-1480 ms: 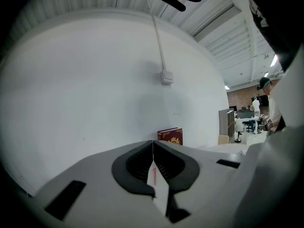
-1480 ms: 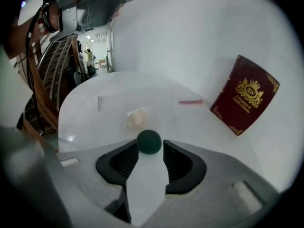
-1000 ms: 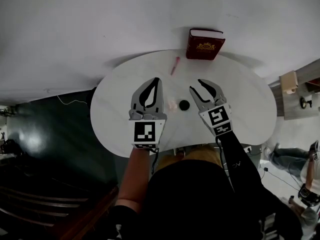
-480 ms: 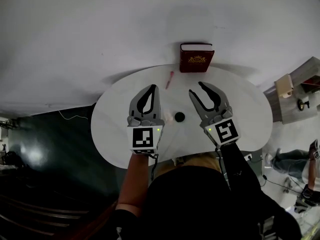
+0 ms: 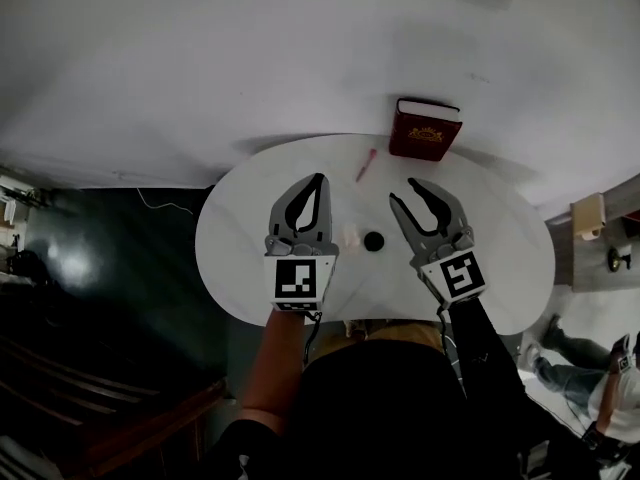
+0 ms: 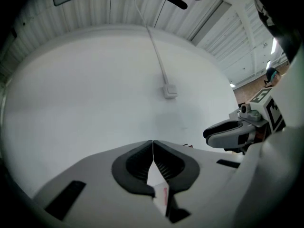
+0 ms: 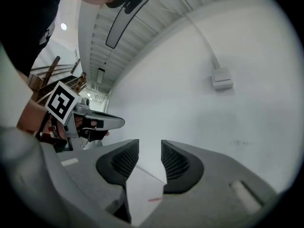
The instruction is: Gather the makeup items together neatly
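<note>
On the white table [image 5: 250,258], three makeup items lie between middle and far edge. A pink stick [image 5: 366,165] lies close to the far edge, angled. A pale item [image 5: 351,235] and a black disc [image 5: 374,240] sit just beside each other at mid-table, well apart from the stick. A red book [image 5: 425,133] stands at the far edge against the wall, right of the stick, near it but not touching.

The left gripper [image 5: 318,180] is left of the pale item with its jaws clenched. In the left gripper view the tips meet and nothing is pinched between them. The right gripper [image 5: 404,190] is right of the disc with its jaws released. In the right gripper view there is a plain gap between the pads and nothing in it. Both grippers point toward the far wall, and the pale item and disc lie in the lane between them. Whether either gripper touches the table cannot be told.

Bare table spreads left of the left gripper to the rounded left edge, with dark floor beyond. More bare table runs right of the right gripper to the right edge. The near edge sits just at the person's body. Between the gripper tips and the stick is an open strip of table.
</note>
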The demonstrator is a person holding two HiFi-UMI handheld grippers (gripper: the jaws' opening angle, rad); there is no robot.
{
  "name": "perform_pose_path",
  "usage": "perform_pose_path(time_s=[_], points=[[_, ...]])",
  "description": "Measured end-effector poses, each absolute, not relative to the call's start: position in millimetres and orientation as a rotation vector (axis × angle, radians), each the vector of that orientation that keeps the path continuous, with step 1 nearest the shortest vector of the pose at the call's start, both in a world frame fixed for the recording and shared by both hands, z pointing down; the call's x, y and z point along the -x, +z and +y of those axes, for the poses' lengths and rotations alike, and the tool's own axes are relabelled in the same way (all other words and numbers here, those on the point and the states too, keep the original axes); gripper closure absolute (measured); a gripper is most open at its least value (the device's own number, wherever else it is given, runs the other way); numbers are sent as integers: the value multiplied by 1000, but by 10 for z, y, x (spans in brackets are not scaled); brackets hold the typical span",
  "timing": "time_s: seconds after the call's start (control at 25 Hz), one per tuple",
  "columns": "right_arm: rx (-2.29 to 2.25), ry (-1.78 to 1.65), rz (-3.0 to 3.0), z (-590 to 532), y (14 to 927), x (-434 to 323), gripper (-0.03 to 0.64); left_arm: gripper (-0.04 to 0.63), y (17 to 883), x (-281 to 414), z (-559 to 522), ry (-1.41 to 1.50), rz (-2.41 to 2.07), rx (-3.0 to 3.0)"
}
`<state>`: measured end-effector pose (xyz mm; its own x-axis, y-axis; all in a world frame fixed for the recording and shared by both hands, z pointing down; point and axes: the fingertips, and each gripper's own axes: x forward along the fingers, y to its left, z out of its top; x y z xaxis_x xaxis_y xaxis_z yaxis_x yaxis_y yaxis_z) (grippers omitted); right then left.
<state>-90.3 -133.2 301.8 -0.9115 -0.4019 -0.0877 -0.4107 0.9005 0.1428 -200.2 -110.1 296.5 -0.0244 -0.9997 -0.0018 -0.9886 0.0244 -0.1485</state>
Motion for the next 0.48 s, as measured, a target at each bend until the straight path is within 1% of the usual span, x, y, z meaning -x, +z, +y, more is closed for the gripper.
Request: perform_pose_path(time_s=[0.48], points=[[182,164,3083,-1090,3083,1418,472,588,2863,2390,-490,-209,2455,1751]])
